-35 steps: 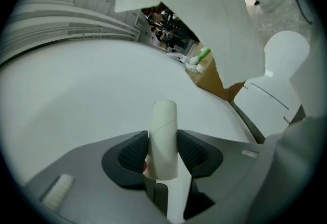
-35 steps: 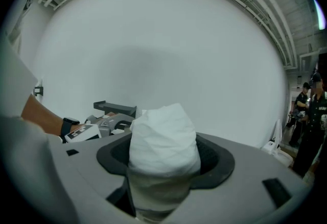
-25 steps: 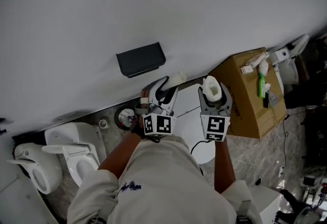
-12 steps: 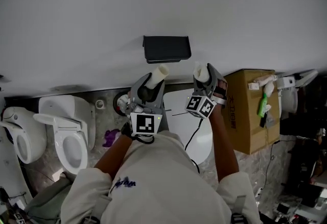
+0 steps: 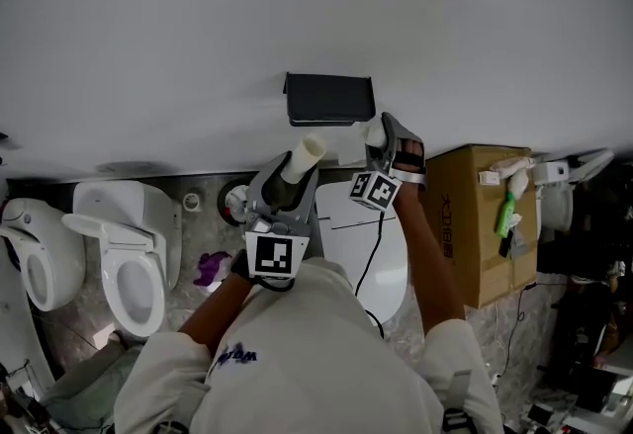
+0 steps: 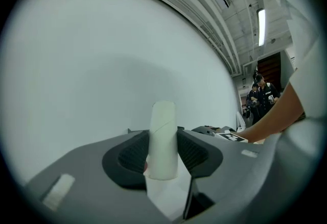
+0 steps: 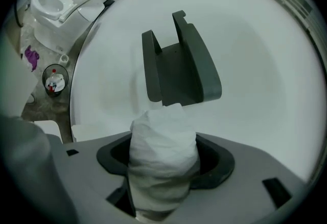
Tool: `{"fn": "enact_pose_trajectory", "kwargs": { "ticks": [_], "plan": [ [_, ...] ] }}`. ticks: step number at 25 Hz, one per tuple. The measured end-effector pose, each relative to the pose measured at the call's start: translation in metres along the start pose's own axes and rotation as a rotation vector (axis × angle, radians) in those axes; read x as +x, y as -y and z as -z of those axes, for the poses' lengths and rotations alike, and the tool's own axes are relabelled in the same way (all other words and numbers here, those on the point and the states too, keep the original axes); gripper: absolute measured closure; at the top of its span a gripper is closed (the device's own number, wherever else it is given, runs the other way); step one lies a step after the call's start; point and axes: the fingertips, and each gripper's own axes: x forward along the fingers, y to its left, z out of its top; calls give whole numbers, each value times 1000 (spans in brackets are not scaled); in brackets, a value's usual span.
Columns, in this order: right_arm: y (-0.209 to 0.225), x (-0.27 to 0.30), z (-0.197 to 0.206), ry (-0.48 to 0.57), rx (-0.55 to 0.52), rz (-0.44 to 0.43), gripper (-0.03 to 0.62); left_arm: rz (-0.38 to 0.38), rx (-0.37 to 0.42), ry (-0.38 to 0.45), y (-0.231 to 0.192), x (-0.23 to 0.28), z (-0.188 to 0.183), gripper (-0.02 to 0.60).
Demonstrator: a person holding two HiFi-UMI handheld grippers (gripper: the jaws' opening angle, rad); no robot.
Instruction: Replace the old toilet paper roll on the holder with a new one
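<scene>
A dark holder [image 5: 329, 98] [image 7: 179, 62] is fixed on the white wall, with nothing on it. My left gripper [image 5: 297, 165] [image 6: 162, 151] is shut on a bare cardboard tube [image 5: 308, 153] [image 6: 163, 139], which sticks out past the jaws, below and left of the holder. My right gripper [image 5: 388, 140] [image 7: 164, 159] is shut on a new white paper roll [image 5: 375, 133] [image 7: 163, 159], just below the holder's right end and pointing at it in the right gripper view.
A toilet [image 5: 124, 254] and a second one [image 5: 30, 254] stand at the left, with a small bin [image 5: 235, 200] beside them. A white round stool [image 5: 381, 254] is under my arms, a cardboard box [image 5: 485, 224] with bottles at the right. People stand far off [image 6: 260, 95].
Both grippers have moved up toward the holder, and the right one has rolled over and come close under the holder's right end. The tube and the new roll stay gripped.
</scene>
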Motion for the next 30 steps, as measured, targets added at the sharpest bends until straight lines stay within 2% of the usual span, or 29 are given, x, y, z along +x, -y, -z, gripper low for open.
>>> {"fn": "enact_pose_trajectory", "kwargs": {
  "ticks": [2, 8, 12, 18, 24, 30],
  "plan": [
    [1, 1, -6, 14, 15, 3, 296, 7, 5, -10, -1, -1, -3, 402],
    [-8, 10, -20, 50, -41, -25, 296, 42, 57, -59, 2, -1, 4, 400],
    [-11, 13, -31, 71, -52, -38, 296, 37, 23, -27, 1, 0, -3, 400],
    [-18, 14, -45, 103, -53, -57, 296, 41, 30, -59, -1, -2, 1, 400],
    [-22, 16, -54, 107, -71, -68, 298, 30, 16, -45, -4, -1, -2, 400],
    [-29, 24, -54, 116, -125, -61, 301, 29, -3, -55, -5, -2, 2, 400]
  ]
}}
